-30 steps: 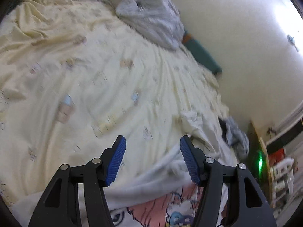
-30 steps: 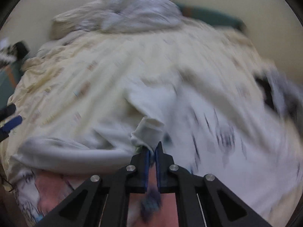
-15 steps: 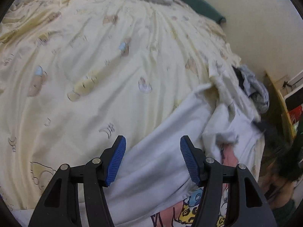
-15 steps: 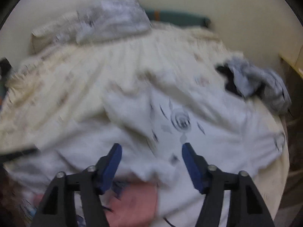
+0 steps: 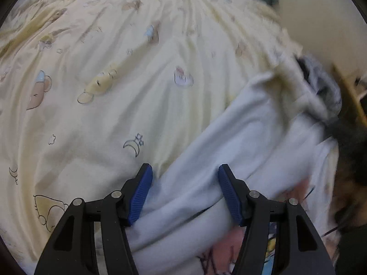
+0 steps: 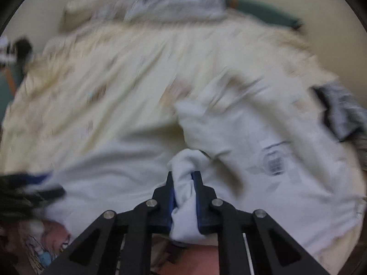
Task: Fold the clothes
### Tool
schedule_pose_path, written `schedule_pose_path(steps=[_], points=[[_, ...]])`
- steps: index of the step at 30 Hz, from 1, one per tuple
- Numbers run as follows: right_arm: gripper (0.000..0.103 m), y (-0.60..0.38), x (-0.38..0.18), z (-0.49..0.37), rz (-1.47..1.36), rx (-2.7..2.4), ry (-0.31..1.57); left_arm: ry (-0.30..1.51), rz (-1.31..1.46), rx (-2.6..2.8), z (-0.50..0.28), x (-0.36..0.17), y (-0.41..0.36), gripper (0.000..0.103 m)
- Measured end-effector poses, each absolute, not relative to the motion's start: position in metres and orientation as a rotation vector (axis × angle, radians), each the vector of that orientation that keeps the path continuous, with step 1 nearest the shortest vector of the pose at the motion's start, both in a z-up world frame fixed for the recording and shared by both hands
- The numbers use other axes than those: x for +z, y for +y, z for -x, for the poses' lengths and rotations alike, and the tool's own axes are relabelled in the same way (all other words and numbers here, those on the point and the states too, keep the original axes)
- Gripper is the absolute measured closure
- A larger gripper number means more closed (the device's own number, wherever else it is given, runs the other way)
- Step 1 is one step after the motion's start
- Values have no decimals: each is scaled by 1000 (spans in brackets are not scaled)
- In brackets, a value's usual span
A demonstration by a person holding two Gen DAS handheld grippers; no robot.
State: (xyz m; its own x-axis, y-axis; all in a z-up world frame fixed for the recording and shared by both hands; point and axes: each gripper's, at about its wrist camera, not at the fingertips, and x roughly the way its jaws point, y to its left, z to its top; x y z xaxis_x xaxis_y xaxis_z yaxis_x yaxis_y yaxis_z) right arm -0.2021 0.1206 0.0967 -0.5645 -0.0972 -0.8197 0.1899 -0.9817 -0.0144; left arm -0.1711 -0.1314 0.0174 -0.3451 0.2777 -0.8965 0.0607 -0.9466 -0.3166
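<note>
A white garment (image 5: 240, 142) with a pink cartoon print lies spread over the near right part of the bed. My left gripper (image 5: 184, 171) is open just above a fold of its white cloth, nothing pinched. In the right wrist view the same white garment (image 6: 263, 137) shows a small dark printed mark. My right gripper (image 6: 183, 178) is shut on a bunched wad of the garment's white fabric, which bulges out between the blue pads. The left gripper (image 6: 29, 183) appears blurred at the left edge of that view.
A pale yellow sheet (image 5: 114, 80) with cartoon bears and moons covers the bed. A grey crumpled blanket (image 6: 174, 2) and a pillow lie at the head. A grey and black garment (image 6: 344, 112) sits at the bed's right edge, by the wall.
My right gripper was shut a second ago, opened half a second ago, and has now shut on a wad of the white garment. The left gripper lowered toward the garment, staying open.
</note>
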Motion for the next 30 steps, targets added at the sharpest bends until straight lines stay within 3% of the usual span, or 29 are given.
schedule_pose_path(steps=[3, 7, 15, 18, 20, 25, 30], points=[[89, 161, 140, 177, -1244, -2764, -46, -388, 1716, 2443, 170, 17, -126, 38], [89, 195, 143, 141, -1270, -2820, -223, -358, 1716, 2446, 169, 16, -125, 35], [85, 223, 38, 104, -1698, -2648, -440, -329, 1714, 2457, 166, 18, -122, 34], [78, 226, 34, 101, -1750, -2576, -538, -341, 1711, 2460, 166, 19, -123, 34], [67, 231, 45, 98, -1722, -2589, -548, -339, 1712, 2463, 165, 19, -122, 34], [59, 267, 72, 80, -1618, -2782, -587, -346, 1708, 2469, 164, 20, -123, 34], [59, 286, 31, 67, -1677, -2556, -984, -411, 1620, 2522, 158, 33, -132, 34]])
